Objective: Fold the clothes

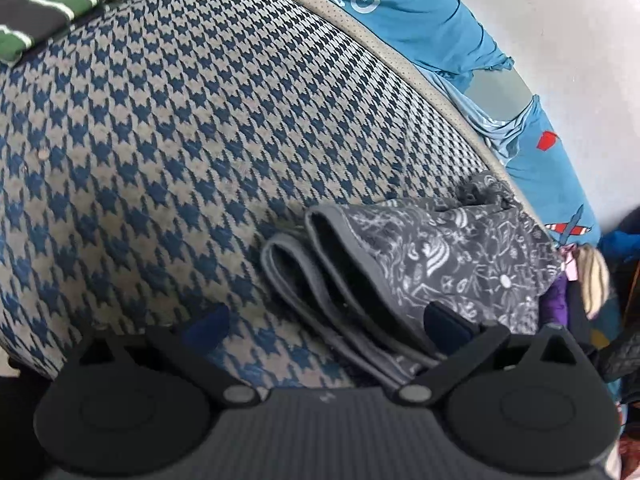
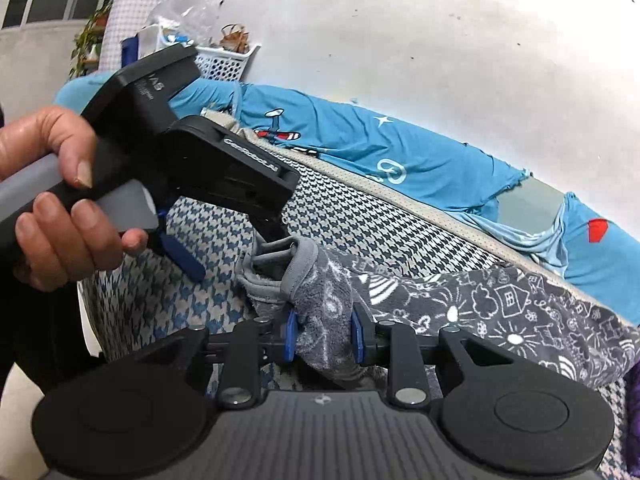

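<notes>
A grey patterned garment lies on a houndstooth mattress. The right hand-held gripper pinches a bunched fold of it, probably to lift that edge. The left hand-held gripper stands wide beside the cuffs, gripping nothing.

1. A houndstooth-patterned surface in blue and grey, edged with beige piping, carries the clothes.
2. A grey doodle-print garment lies on it, partly bunched.
3. A green-and-black striped garment rests at its far corner.
4. Blue printed cloth lies beyond the piping.
</notes>
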`<control>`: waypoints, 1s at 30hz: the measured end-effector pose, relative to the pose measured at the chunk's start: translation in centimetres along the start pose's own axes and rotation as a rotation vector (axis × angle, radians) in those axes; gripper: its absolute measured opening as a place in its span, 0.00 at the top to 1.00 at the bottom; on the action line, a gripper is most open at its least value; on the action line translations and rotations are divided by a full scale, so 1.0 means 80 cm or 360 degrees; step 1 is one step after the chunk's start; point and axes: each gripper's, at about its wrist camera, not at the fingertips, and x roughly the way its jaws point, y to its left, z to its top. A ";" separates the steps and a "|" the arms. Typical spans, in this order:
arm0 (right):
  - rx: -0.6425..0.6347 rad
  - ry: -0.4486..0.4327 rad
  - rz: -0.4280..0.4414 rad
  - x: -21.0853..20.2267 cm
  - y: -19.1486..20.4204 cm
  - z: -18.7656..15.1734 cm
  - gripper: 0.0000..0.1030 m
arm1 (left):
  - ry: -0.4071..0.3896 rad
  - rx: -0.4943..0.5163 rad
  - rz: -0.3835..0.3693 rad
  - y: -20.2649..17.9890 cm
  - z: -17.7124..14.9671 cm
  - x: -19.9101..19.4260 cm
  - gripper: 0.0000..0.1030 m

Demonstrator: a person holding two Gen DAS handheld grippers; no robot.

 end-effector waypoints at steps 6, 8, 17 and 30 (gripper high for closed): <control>0.0030 -0.0012 -0.0017 -0.008 -0.006 0.002 0.76 | 0.0036 -0.0056 -0.0079 0.001 0.001 0.002 0.00; 0.0037 -0.0016 -0.0024 -0.007 -0.007 0.003 0.76 | 0.0048 -0.0063 -0.0100 -0.001 0.000 0.008 0.00; 0.0070 -0.0025 -0.0024 -0.011 -0.009 0.001 0.76 | 0.0091 -0.0032 -0.0175 -0.023 0.011 0.043 0.00; -0.0167 0.0083 0.0070 -0.002 0.019 -0.014 0.57 | 0.0024 0.0096 -0.0046 -0.022 0.010 0.051 0.59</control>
